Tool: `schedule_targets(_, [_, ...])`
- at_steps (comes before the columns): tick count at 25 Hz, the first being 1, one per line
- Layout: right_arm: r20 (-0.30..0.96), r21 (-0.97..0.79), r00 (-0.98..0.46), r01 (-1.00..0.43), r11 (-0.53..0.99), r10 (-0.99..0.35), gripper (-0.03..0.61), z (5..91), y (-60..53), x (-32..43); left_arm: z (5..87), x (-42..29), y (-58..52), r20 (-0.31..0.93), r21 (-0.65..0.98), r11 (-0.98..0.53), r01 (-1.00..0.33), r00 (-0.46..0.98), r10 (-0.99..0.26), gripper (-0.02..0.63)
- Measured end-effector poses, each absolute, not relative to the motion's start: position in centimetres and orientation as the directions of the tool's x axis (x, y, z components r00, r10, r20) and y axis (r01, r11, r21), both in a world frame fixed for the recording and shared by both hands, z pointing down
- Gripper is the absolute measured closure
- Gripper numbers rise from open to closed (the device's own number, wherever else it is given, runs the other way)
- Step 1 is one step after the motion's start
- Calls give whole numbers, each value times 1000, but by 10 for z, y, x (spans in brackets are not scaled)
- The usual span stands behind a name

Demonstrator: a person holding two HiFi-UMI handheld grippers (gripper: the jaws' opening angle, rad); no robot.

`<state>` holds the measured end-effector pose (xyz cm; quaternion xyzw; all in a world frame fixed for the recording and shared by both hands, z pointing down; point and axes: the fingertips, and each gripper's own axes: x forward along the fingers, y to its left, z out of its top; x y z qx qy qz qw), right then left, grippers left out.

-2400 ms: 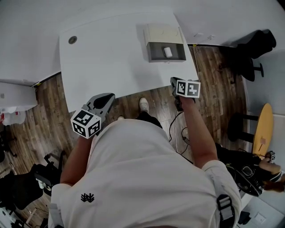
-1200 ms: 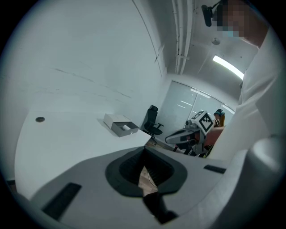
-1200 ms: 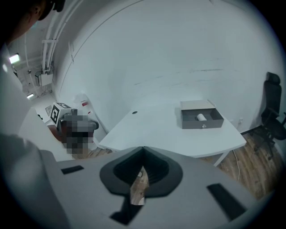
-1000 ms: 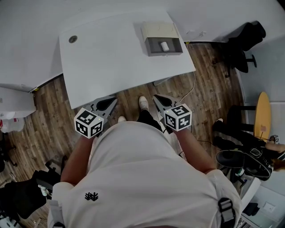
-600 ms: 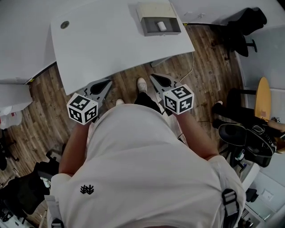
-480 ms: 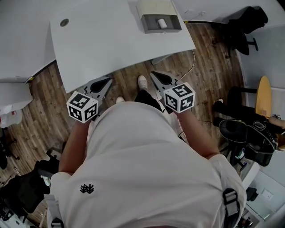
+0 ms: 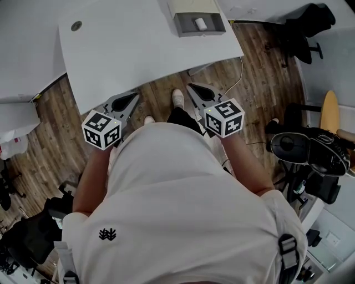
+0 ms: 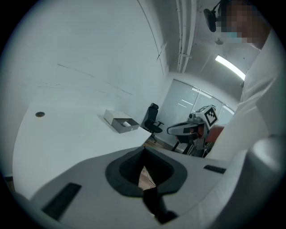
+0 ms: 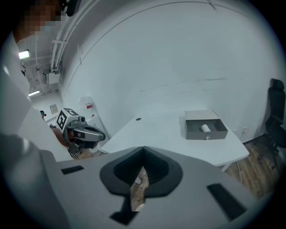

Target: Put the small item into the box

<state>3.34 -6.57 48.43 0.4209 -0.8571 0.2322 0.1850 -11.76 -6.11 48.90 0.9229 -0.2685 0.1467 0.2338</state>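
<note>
White table (image 7: 138, 50); small item (image 7: 199, 23) in box (image 7: 188, 8).
Left gripper (image 7: 133, 97), right gripper (image 7: 192, 89) closed, empty; box could be knocked by a stray reach.

Box (image 7: 191, 6): beige case, grey drawer (image 7: 214, 25) pulled open; set at the counter's (image 7: 133, 50) far corner. Small item (image 7: 200, 24): white, laid inside the drawer.

The small item (image 7: 199, 23) is lying in the box (image 7: 194, 12) at the surface's (image 7: 127, 50) far right corner. The left gripper (image 7: 134, 96) and right gripper (image 7: 191, 86) are hovering before its near edge.
</note>
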Motion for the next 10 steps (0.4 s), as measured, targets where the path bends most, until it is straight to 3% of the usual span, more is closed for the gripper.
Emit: schedule_targets(10, [538,-253,-570,-812,526,-621,572,498,-75,47,499,-111,-66,429,368,-733,-572,804,-412,607])
